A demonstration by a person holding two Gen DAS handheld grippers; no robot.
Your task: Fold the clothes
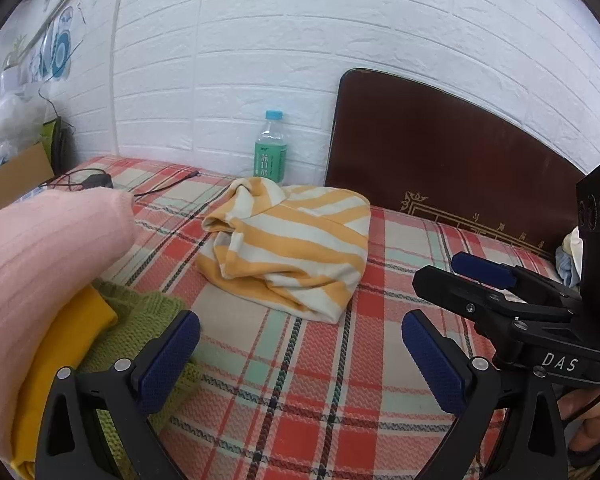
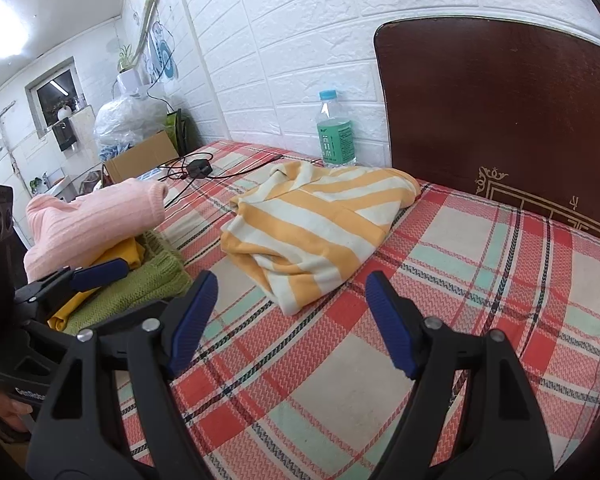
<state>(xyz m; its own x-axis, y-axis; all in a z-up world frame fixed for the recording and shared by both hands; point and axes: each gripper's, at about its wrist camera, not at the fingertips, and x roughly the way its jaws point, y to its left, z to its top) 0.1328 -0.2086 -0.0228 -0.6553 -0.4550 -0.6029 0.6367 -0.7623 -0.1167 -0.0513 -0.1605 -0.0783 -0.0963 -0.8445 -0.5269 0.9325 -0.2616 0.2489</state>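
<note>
The striped top lies bundled on the plaid sheet, roughly folded but lumpy, just ahead of both my tools and near the headboard. I judge it needs squaring, or it is set down as finished; I cannot tell which.

My left gripper has its jaws wide apart and holds nothing. My right gripper is likewise wide apart and empty; only bare sheet shows between its pads.

Risks: a pinch on one loose layer would drag the bundle open. A low approach could also catch the sheet and lift it with the top.

To the left sits a stack: pink knit on a yellow piece on a green knit. It is close to my left tool and a sideways sweep could topple it.

A bottle stands upright against the wall, just behind the top; a push away from me could knock it. A cable and charger lie further back, clear of the work.
</note>
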